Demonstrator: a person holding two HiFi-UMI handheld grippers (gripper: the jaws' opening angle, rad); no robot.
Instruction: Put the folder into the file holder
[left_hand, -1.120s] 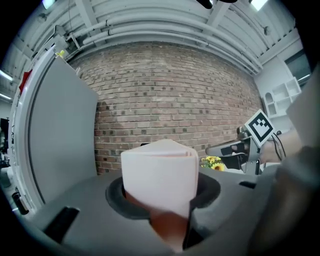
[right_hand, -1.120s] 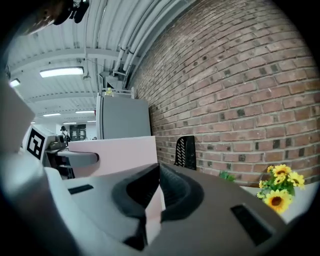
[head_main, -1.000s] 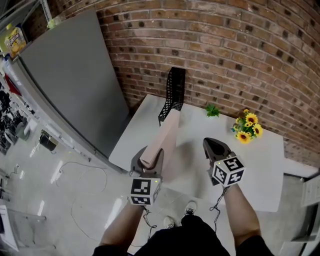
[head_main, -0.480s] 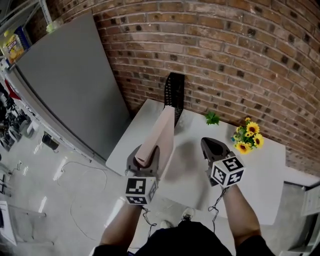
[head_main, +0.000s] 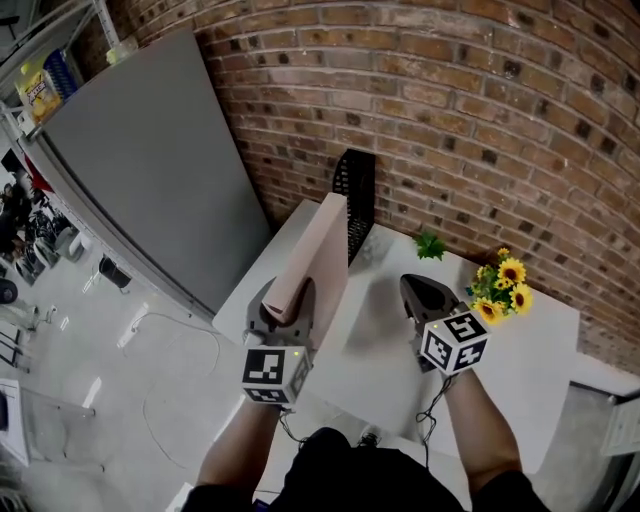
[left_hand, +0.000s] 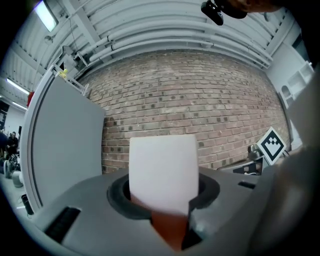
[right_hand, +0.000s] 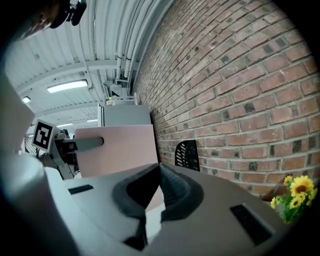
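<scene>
Now, pale pink folder (head_main: 320, 258) pinched in left hand-held gripper (head_main: 283, 302), right hand-held gripper (head_main: 424, 293) closed

Pink folder (head_main: 318, 262); black mesh file holder (head_main: 358, 195); white table (head_main: 520, 352); yellow sunflowers (head_main: 505, 281).

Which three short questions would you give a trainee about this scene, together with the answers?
1. True or false: the left gripper holds the folder.
2. What colour is the file holder? A black, B white, C red.
3. Fill in: the right gripper is ___ (open or shut), with nothing in it.
Key: 1 true; 2 A; 3 shut.
</scene>
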